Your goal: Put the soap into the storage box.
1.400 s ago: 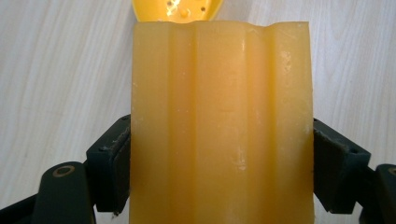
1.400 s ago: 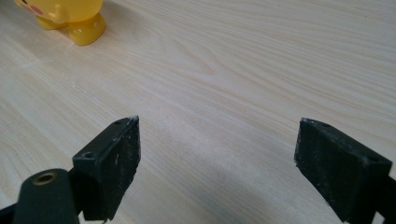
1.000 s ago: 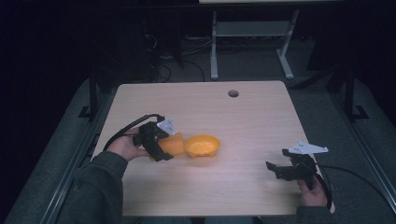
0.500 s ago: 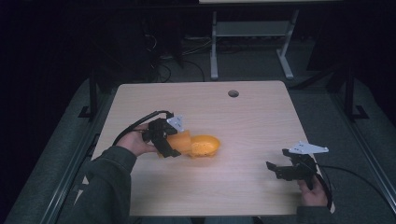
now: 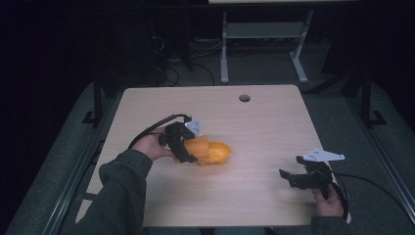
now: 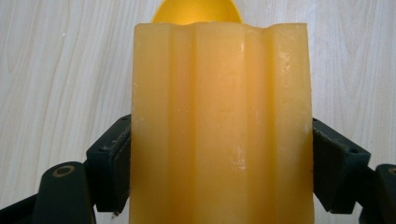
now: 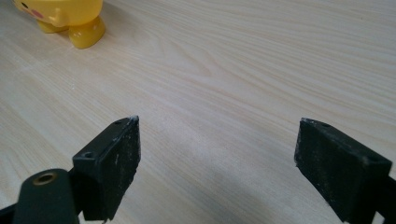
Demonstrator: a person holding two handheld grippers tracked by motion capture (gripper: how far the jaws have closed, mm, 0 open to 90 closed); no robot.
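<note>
So the left gripper (image 5: 188,152) is clamped on the ridged orange block (image 6: 219,126), bringing it to the yellow bowl (image 5: 215,152) mid-table, probably touching its rim but not yet in, while the right gripper (image 5: 286,177) waits wide open and empty, well apart.
</note>
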